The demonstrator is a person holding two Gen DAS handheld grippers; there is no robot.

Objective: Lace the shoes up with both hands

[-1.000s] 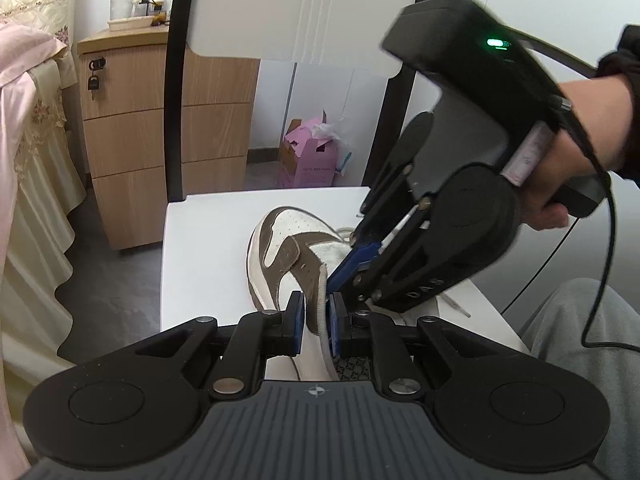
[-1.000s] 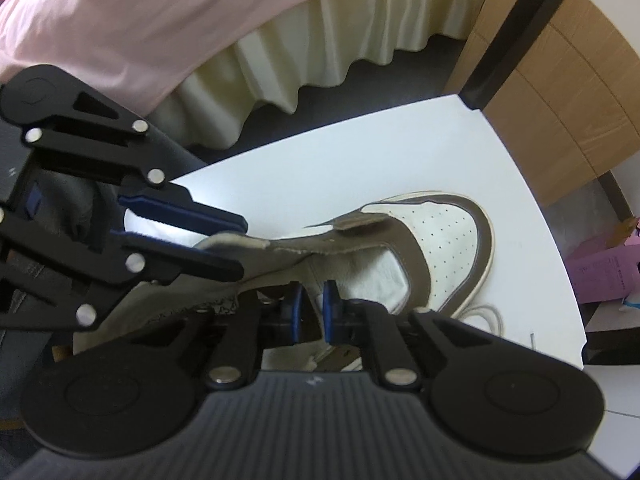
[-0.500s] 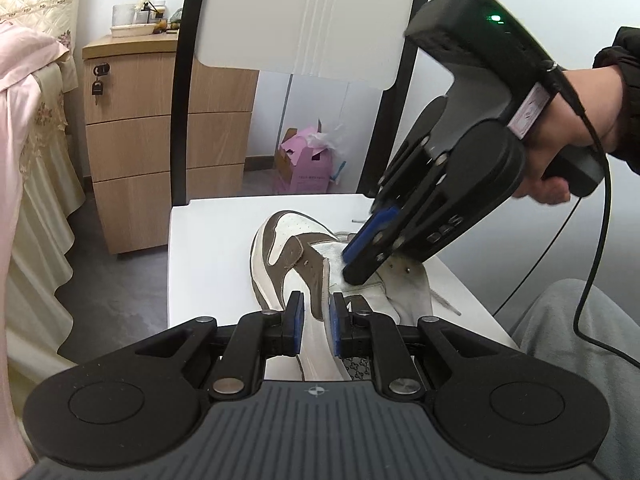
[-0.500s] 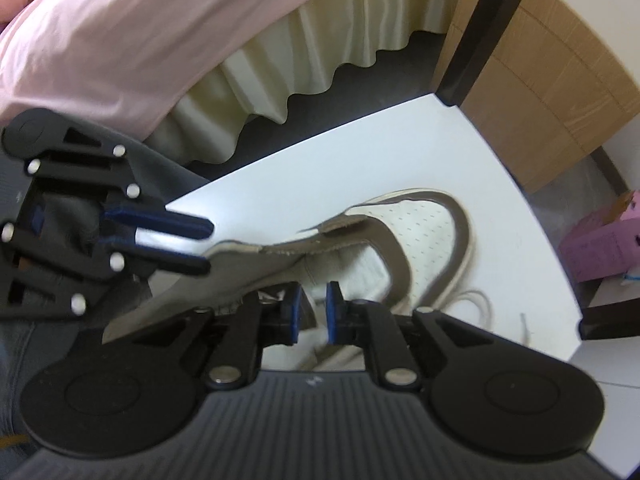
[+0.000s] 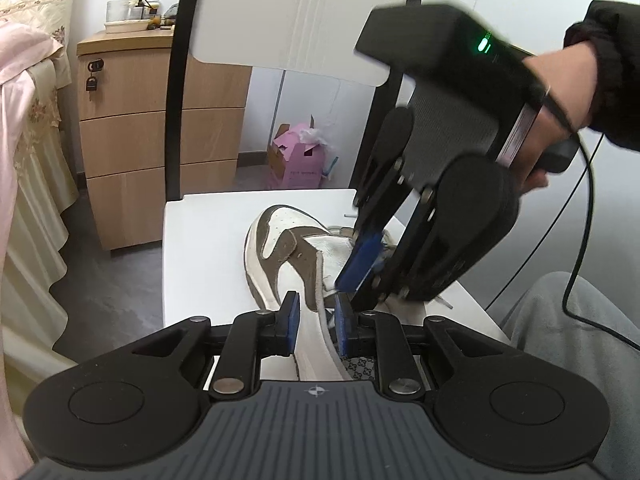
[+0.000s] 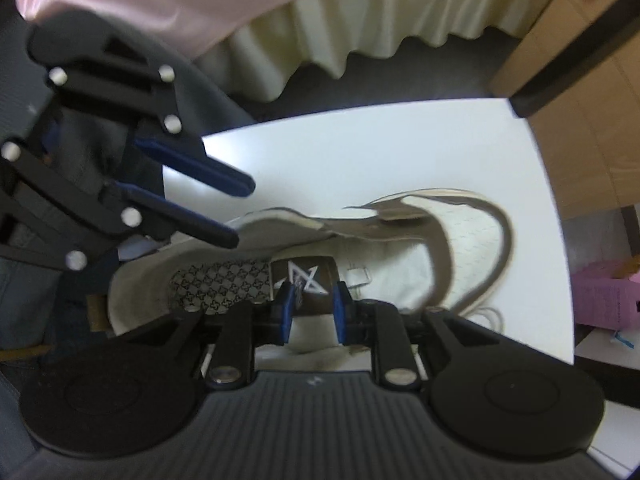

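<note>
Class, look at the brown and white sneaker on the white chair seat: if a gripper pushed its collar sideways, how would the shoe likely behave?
The brown and white sneaker would probably flex rather than slide: its unlaced collar already splays open. The flat sole on the white chair seat makes tipping unlikely. Its loose white lace would likely drag floppily.

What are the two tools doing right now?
Left tool: opening, shoe collar edge between its pads, not pinched.
Right tool: opening over the shoe tongue, holding nothing.

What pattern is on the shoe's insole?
A dark repeating four-petal motif on the light insole, clearest in the right wrist view.
</note>
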